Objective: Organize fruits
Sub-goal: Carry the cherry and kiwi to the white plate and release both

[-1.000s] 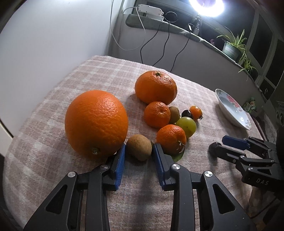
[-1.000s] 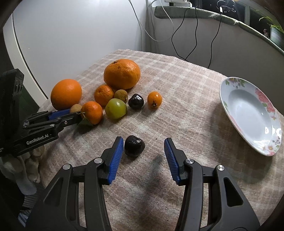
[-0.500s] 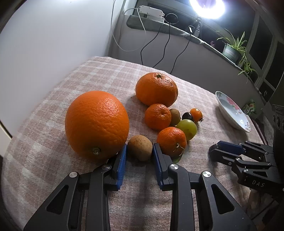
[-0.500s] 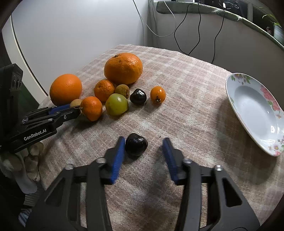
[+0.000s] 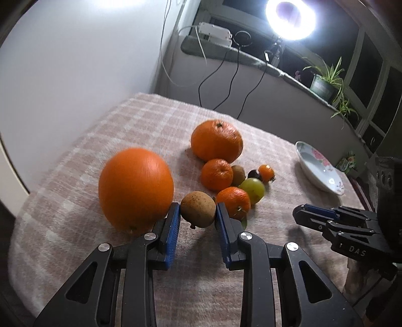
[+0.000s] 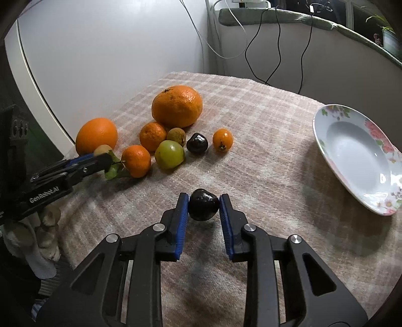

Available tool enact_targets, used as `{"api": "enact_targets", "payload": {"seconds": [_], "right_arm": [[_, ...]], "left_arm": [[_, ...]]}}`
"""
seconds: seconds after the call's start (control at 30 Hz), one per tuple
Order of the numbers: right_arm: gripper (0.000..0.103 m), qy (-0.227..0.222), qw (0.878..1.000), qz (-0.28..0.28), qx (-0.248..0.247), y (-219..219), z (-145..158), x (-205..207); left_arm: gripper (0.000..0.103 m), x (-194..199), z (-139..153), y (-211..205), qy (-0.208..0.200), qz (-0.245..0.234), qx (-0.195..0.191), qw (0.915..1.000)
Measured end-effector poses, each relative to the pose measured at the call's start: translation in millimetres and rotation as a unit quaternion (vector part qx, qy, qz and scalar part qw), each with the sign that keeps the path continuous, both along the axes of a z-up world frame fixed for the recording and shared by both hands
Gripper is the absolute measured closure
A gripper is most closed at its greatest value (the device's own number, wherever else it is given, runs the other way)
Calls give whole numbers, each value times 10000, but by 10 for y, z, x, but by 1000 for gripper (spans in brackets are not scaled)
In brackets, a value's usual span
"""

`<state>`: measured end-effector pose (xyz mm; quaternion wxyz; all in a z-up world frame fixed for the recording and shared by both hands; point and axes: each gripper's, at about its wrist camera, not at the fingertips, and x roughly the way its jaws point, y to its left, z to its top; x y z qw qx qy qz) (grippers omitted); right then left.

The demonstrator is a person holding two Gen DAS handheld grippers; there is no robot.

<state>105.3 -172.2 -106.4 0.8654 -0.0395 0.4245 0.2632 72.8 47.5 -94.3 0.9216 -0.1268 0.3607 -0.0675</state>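
Observation:
My left gripper [image 5: 197,211] is shut on a small brown fruit [image 5: 198,205], its blue pads pressing both sides. A large orange [image 5: 135,186] touches the left finger's outer side and a leafy mandarin [image 5: 233,201] sits by the right finger. In the right wrist view my right gripper [image 6: 203,201] has its pads [image 6: 183,208] pressed on a shiny dark fruit [image 6: 203,207] low over the checked cloth [image 6: 263,176]. Farther back lie a big mandarin [image 6: 177,105], a green fruit [image 6: 169,154], a second dark fruit [image 6: 197,143] and a tiny orange fruit [image 6: 222,139].
A flowered white plate [image 6: 351,151] stands empty at the right edge of the table. The wall and a ledge with cables run behind the table. A bright ring lamp [image 5: 290,17] and a potted plant [image 5: 324,83] stand on the ledge.
The right jaws have gone from wide apart to pressed against the dark fruit. The left pads have drawn in snug on the brown fruit. Neither hand has shifted much.

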Motion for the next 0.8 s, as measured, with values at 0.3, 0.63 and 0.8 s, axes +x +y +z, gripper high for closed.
{"api": "enact_targets", "payload": {"seconds": [0.3,0.63,0.8], "right_arm": [[77,-98,9997,-171,111,-201,99,-60],[77,-140,9993,-317,113,-358,130,-82],[77,-181,9990,-375,136,-409,159,-70]], "left_arm": [[76,-71,166,1,-239,68,28,9997],[76,-123,230,100,-311,296,55,9991],[76,-99,329,30,-433,179,104,9988]]}}
